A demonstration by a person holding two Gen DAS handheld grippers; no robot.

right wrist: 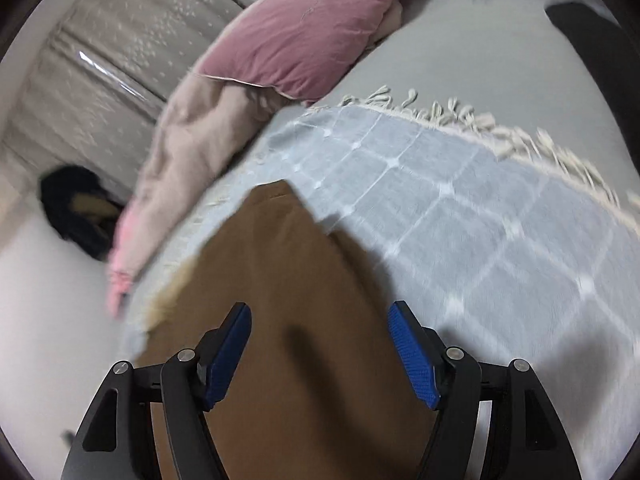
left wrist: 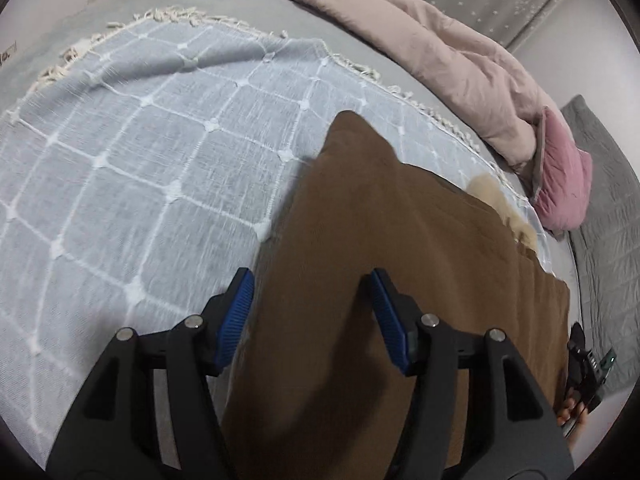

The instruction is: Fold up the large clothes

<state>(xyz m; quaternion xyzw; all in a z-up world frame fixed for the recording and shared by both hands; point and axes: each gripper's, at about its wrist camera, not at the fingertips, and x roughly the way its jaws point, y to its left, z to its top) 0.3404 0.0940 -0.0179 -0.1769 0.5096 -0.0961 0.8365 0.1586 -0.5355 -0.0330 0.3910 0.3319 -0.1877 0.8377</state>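
A brown garment [left wrist: 360, 264] lies spread on a light blue checked throw [left wrist: 140, 152] on the bed. It also shows in the right wrist view [right wrist: 272, 300], on the same throw [right wrist: 480, 216]. My left gripper [left wrist: 312, 280] is open above the garment's left part, blue pads apart, holding nothing. My right gripper [right wrist: 320, 312] is open above the garment's right part, also empty. A pale cream patch [left wrist: 504, 204] shows at the garment's far right edge. The right gripper [left wrist: 588, 364] shows at the lower right of the left wrist view.
A beige duvet [left wrist: 440, 52] and a pink pillow [left wrist: 564, 184] lie along the bed's far side, also in the right wrist view [right wrist: 312, 28]. The throw has a fringed edge [right wrist: 520, 136]. A dark object [right wrist: 80, 208] sits on the floor left of the bed.
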